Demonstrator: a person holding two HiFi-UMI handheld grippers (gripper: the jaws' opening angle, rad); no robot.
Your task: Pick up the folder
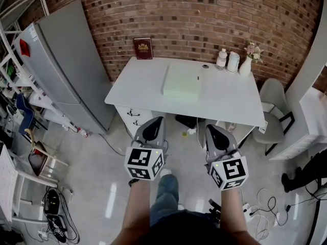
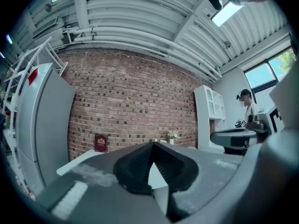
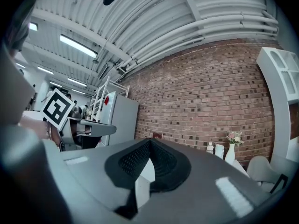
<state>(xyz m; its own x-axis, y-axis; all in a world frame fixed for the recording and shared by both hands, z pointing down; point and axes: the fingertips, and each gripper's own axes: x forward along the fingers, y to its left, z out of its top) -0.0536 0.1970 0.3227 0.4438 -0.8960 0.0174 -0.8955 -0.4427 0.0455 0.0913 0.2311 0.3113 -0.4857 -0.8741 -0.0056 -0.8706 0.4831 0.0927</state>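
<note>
Reaching forward side by side, both forearms hold their tools level and roughly parallel in front of the person's body. The left tongs (image 1: 156, 122) and the right tongs (image 1: 209, 129) both point toward the white table (image 1: 134, 88). Each carries a cube (image 1: 144, 162) printed with black-and-white square markers, which are patterns and not letters. A dark red book (image 1: 142, 48) stands at the table's far edge against the brick wall (image 1: 194, 14); it bears a gold crest, but its lettering is too small to read. In the left gripper view the left tongs' black ribbed pads (image 2: 140, 160) meet at the tip, closed with nothing between them. The right gripper view shows the same of the right tongs: pads (image 3: 135, 160) pressed together and empty. The folder (image 1: 182, 80), pale green and flat, lies on the middle of the table, well apart from both tongs and untouched. Two bottles (image 1: 227, 60) and a vase (image 1: 246, 65) of flowers stand at the table's far right corner.
</note>
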